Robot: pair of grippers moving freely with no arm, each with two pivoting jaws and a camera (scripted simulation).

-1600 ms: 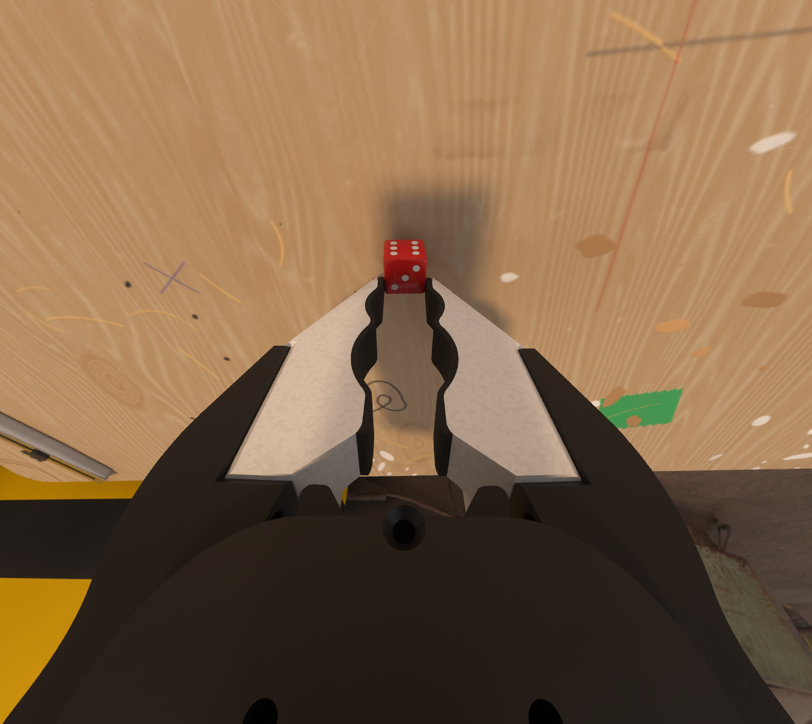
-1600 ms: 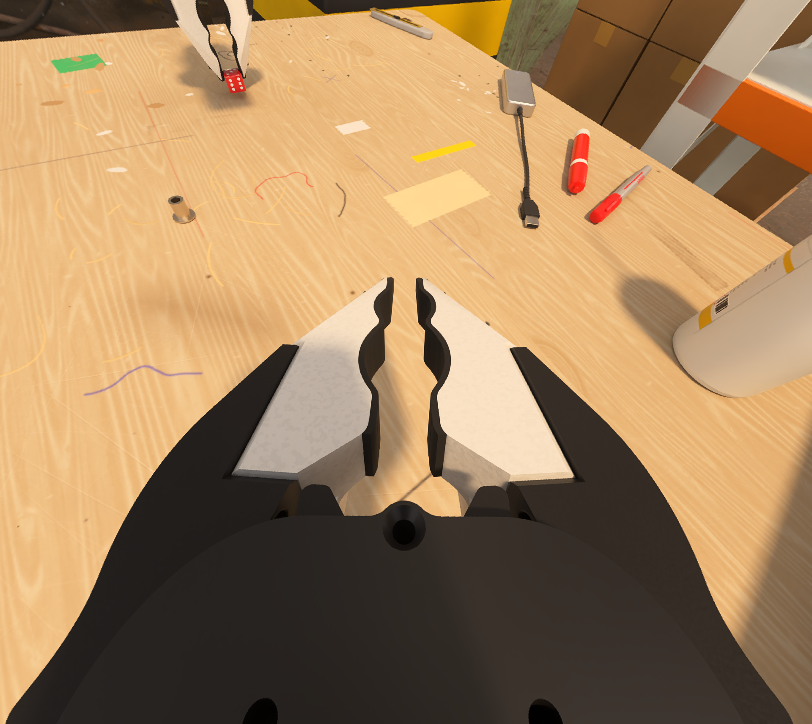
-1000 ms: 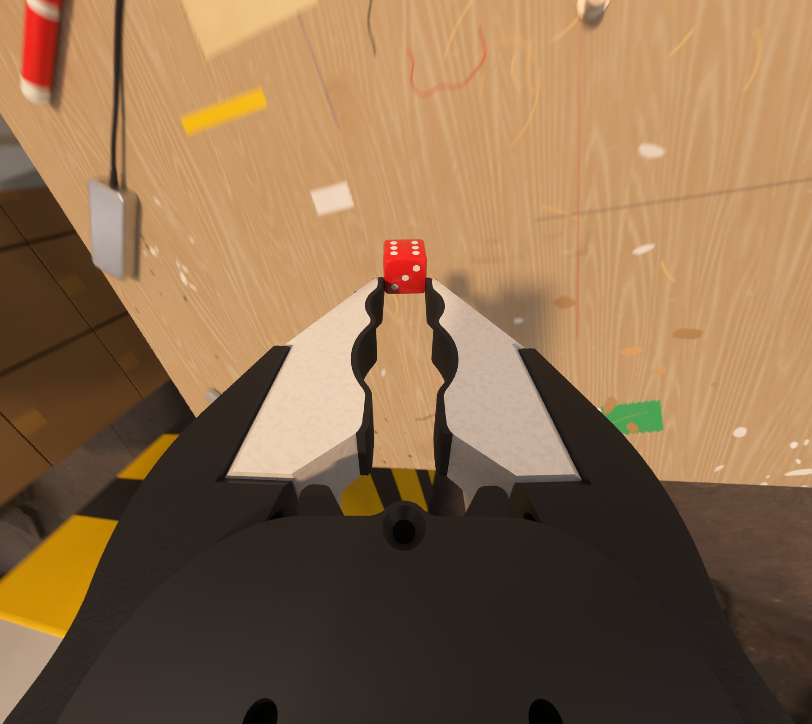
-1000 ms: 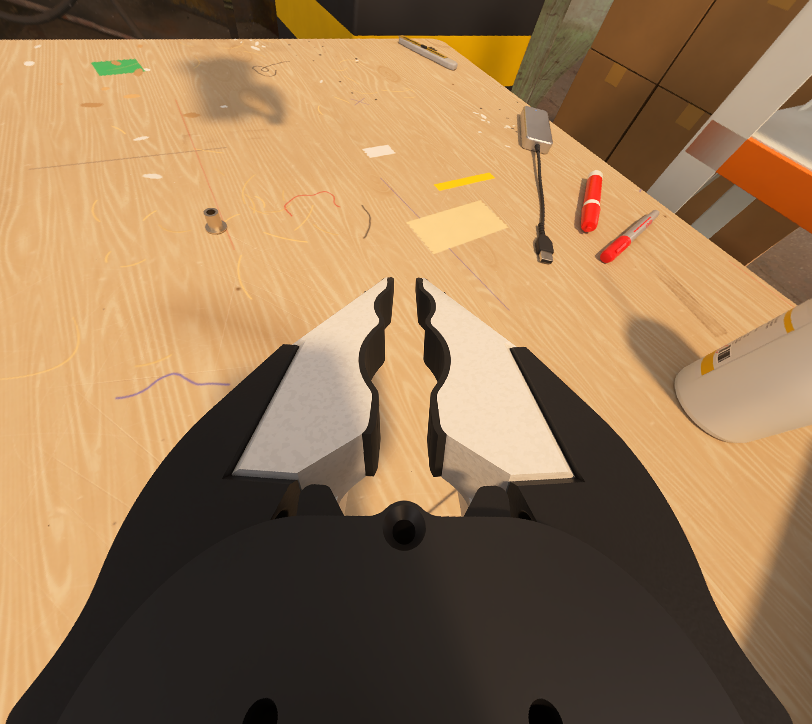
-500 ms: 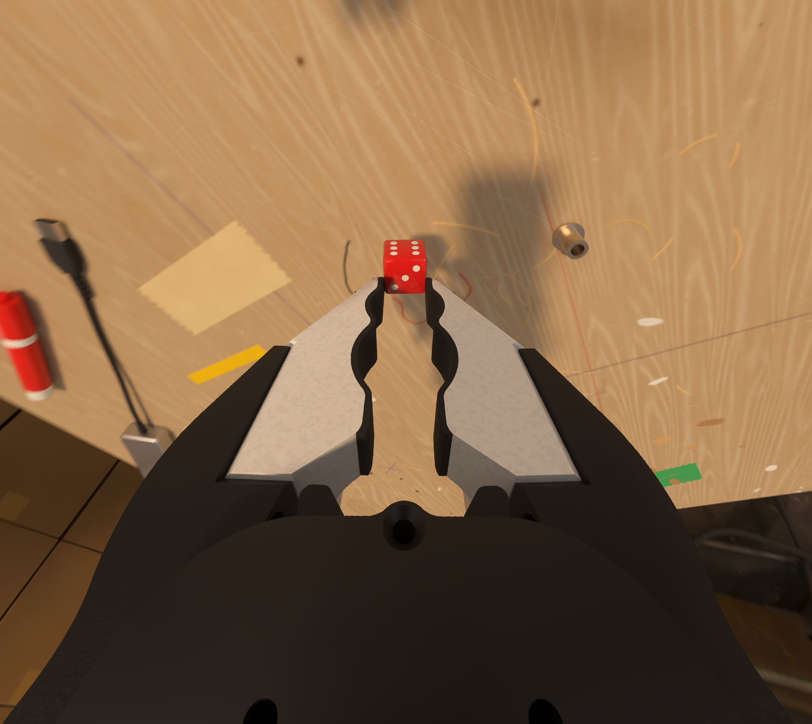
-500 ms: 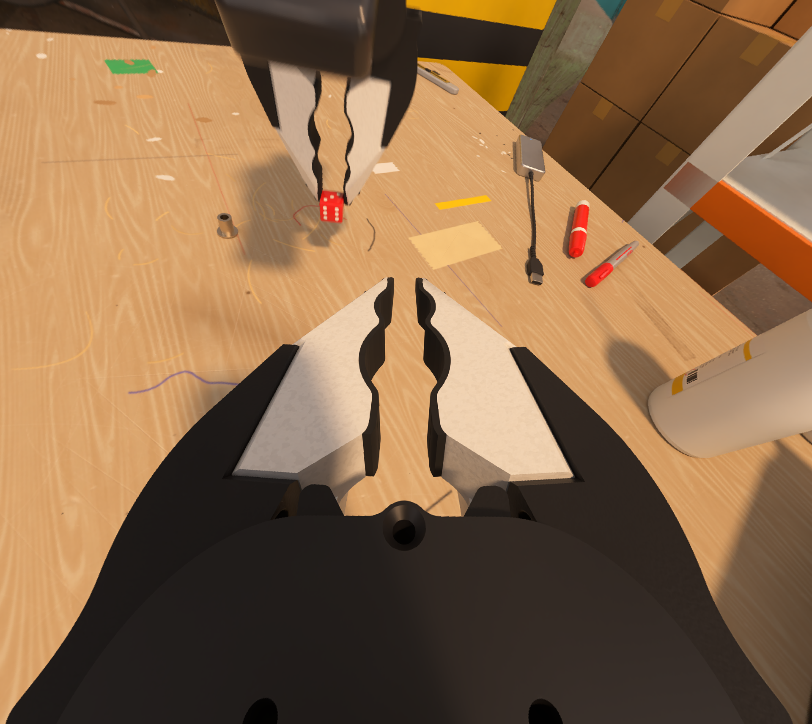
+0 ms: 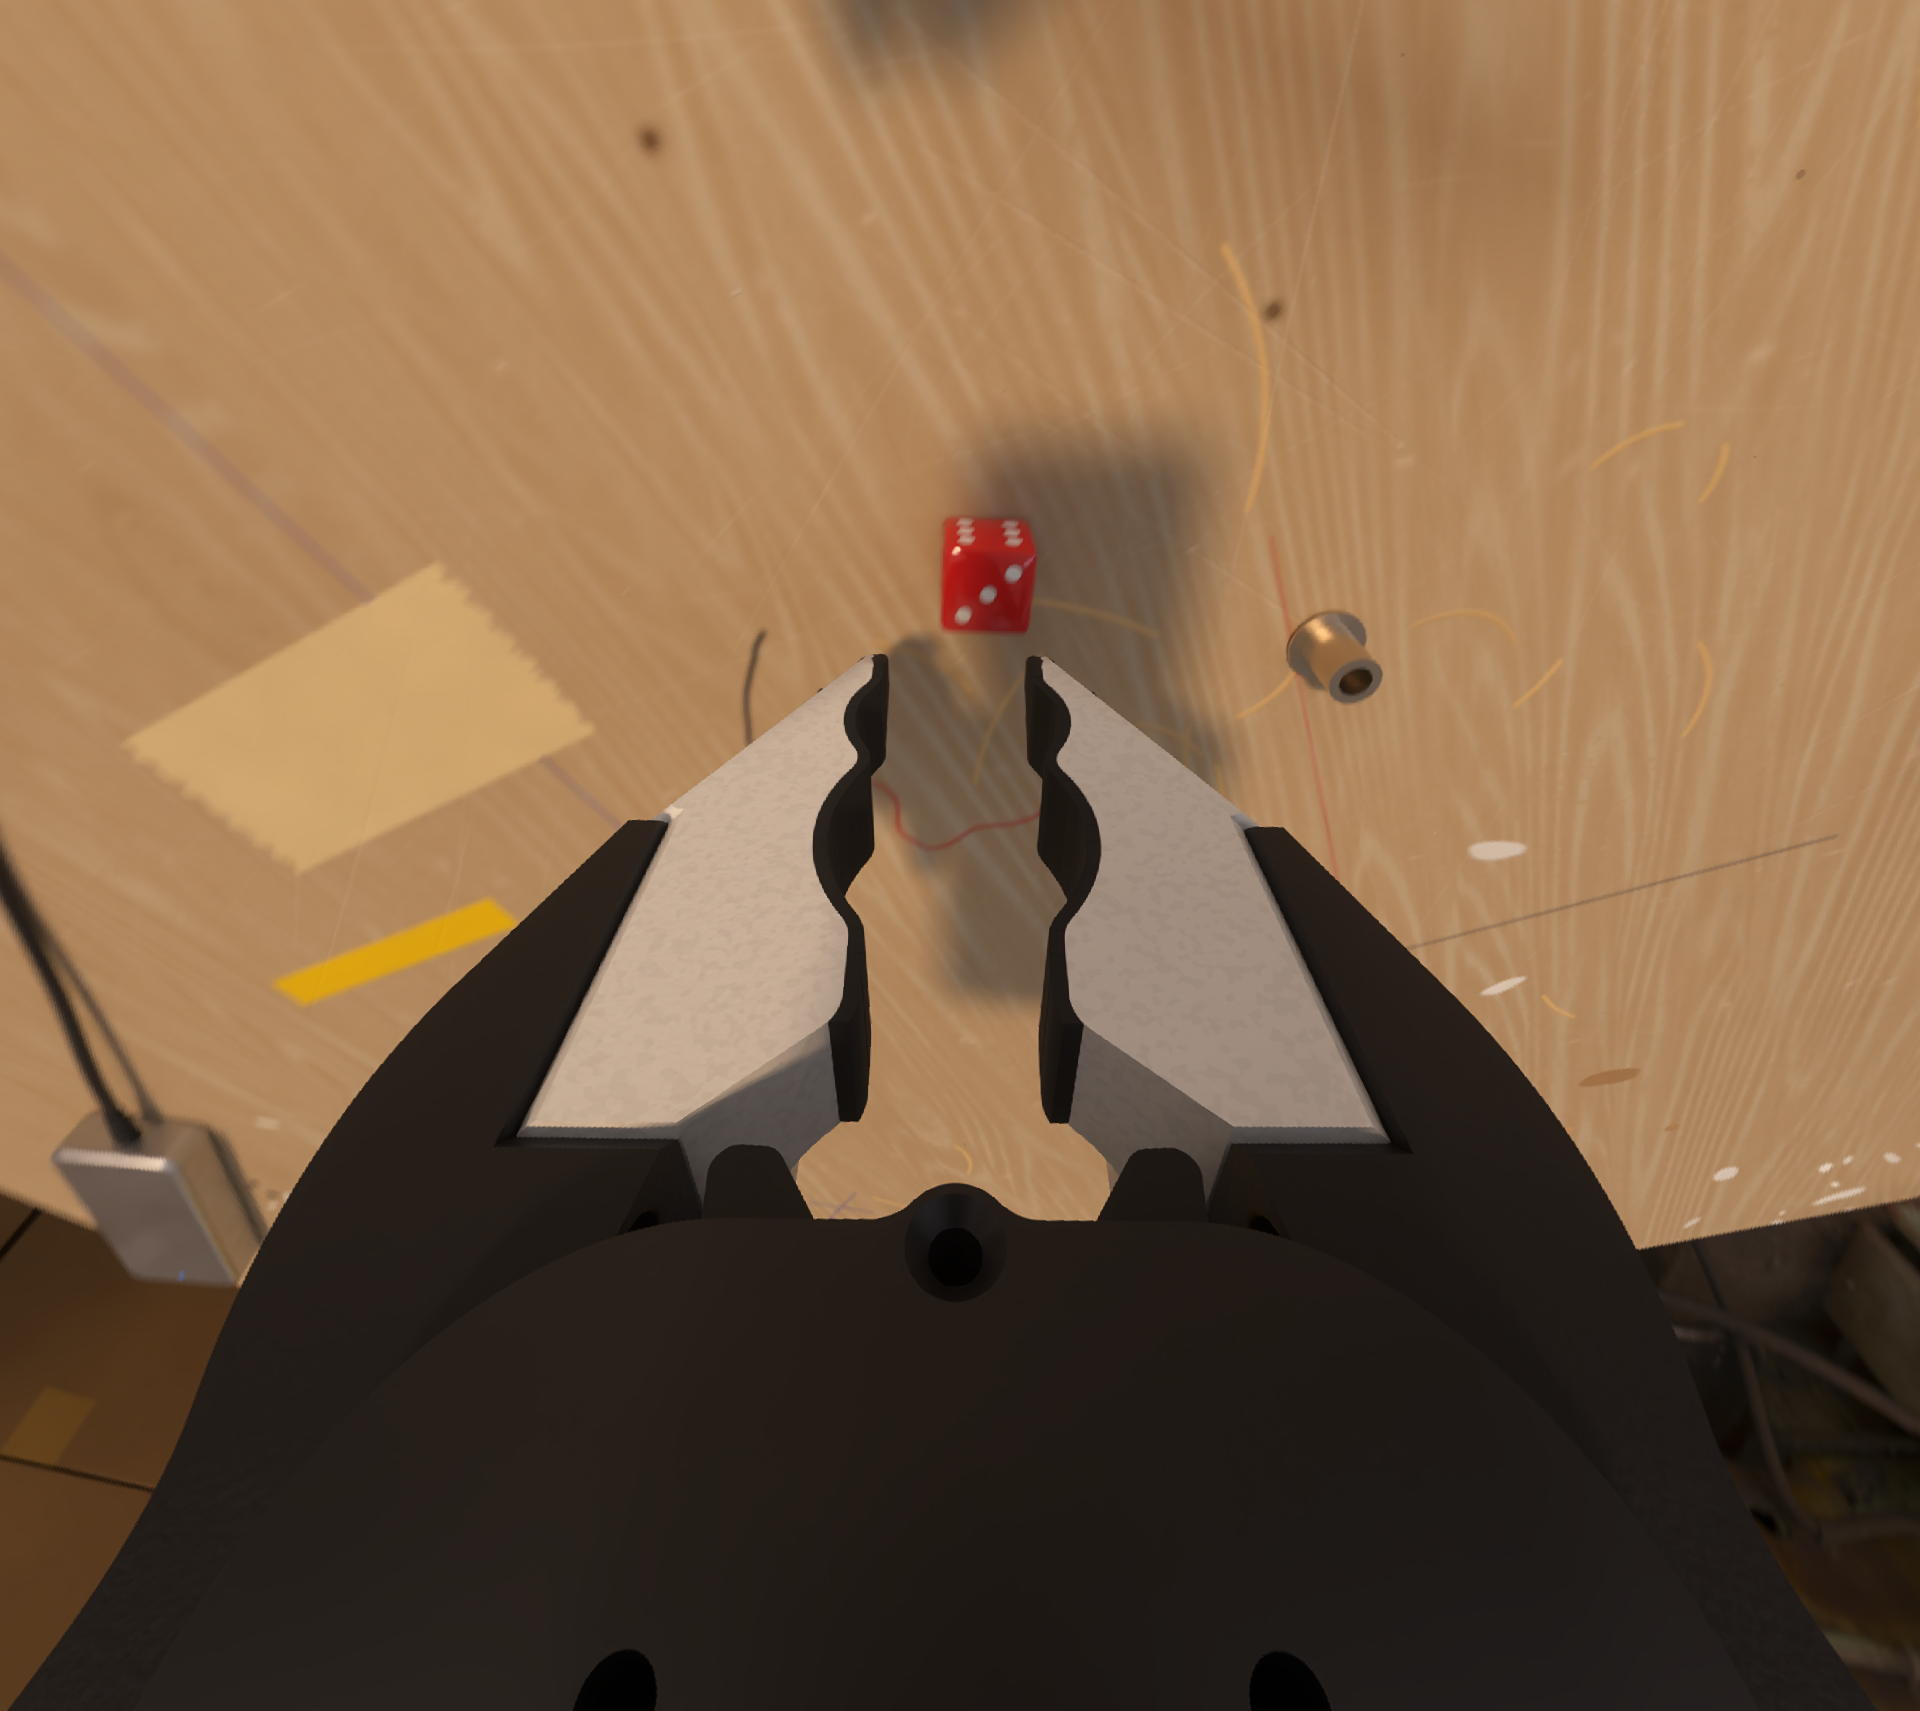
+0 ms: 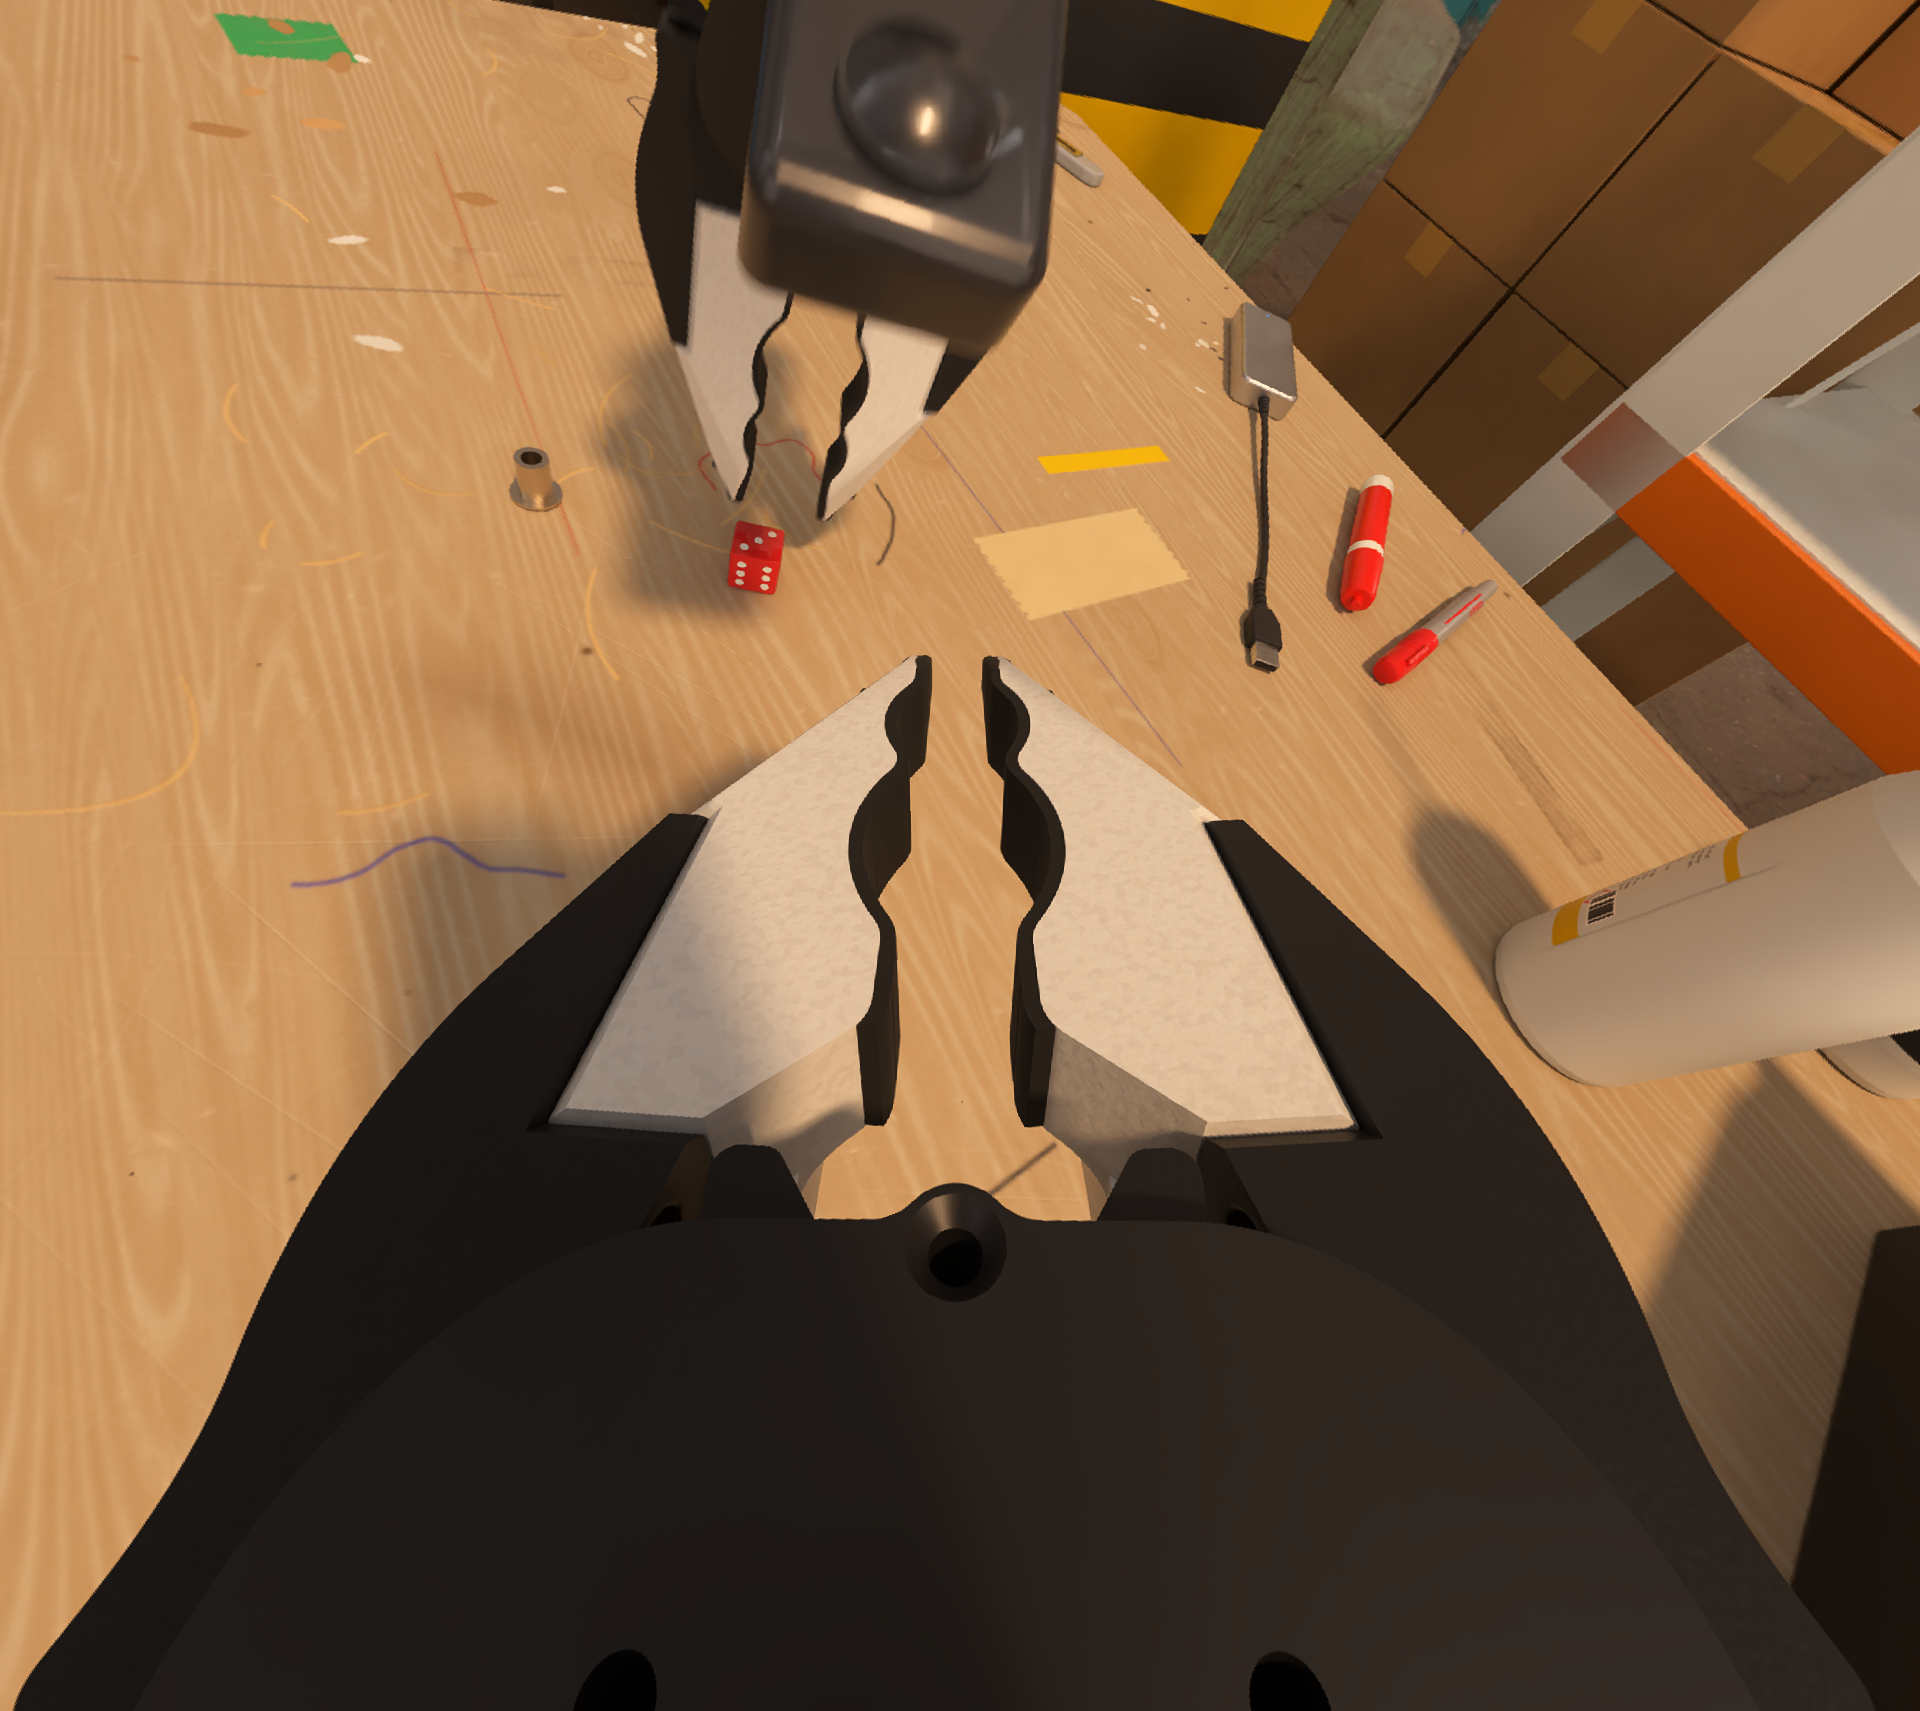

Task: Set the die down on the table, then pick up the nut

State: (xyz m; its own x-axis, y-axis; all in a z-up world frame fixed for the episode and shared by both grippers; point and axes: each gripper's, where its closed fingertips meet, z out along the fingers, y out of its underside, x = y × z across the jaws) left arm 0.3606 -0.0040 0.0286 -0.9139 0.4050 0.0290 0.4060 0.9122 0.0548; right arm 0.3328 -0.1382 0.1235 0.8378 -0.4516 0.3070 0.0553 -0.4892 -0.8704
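Two grippers above a wooden table, with the red die lying free on the wood.

Left gripper, fingers parted and holding nothing, hangs just above the die; in the right wrist view its tips stand beside the die, not touching it. Right gripper is nearer the camera than the die, its fingers a narrow gap apart with only bare wood between them. The nut, a small flanged metal sleeve, stands upright near the die, on the side away from the tan paper patch. Beyond that patch from the die lie a grey adapter with its cable, a red marker and a red pen. Farthest from the die, a white cylinder is cut off by the frame edge, so its full shape cannot be made out.
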